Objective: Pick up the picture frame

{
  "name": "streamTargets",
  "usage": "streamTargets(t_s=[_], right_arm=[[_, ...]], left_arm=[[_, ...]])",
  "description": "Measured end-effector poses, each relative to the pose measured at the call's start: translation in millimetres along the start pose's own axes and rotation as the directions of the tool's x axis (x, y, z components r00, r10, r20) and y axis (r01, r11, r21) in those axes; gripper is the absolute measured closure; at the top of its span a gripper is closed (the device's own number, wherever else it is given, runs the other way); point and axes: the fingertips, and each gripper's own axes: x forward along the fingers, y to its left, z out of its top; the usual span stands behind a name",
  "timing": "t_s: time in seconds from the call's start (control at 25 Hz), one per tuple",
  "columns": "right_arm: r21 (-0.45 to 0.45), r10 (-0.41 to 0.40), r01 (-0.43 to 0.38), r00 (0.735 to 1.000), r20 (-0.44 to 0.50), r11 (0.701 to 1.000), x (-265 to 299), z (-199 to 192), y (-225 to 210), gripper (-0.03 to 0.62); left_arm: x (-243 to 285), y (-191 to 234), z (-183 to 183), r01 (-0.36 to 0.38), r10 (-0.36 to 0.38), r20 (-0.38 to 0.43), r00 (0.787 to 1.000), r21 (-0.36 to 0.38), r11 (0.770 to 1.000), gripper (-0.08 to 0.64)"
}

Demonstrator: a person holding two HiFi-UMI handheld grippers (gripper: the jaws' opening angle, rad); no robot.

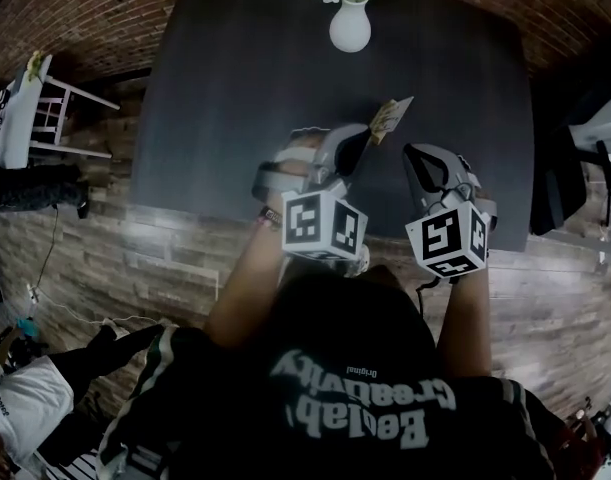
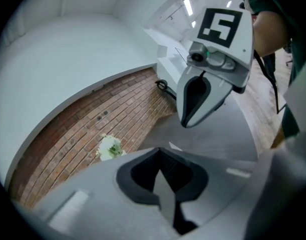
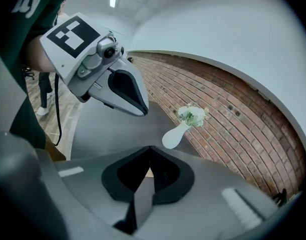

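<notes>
Left gripper [image 1: 365,138] and right gripper [image 1: 415,155] are both closed, empty. Frame [image 1: 390,117] sits at one o'clock of the left.

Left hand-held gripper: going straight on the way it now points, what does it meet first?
Most likely the picture frame, just beyond the left hand-held gripper tips on the dark table, though depth is unclear.

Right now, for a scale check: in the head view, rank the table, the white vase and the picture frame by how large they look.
1. table
2. white vase
3. picture frame
</notes>
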Motion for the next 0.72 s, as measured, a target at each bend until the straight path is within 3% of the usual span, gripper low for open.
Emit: streamTargets(t_s=[0.44, 0.72], right_arm=[[0.032, 0.025, -0.024, 1.000, -0.005, 0.999, 6, -11, 8, 0.586], [0.056, 0.081, -0.084, 0.996, 0.043, 0.995, 17, -30, -6, 0.586]], left_arm=[[15, -8, -5, 0.020, -0.020, 0.002, 1.000, 0.003, 1.000, 0.558], [36, -17, -10, 0.011, -0.014, -0.079, 0.997, -0.032, 0.999, 0.558]])
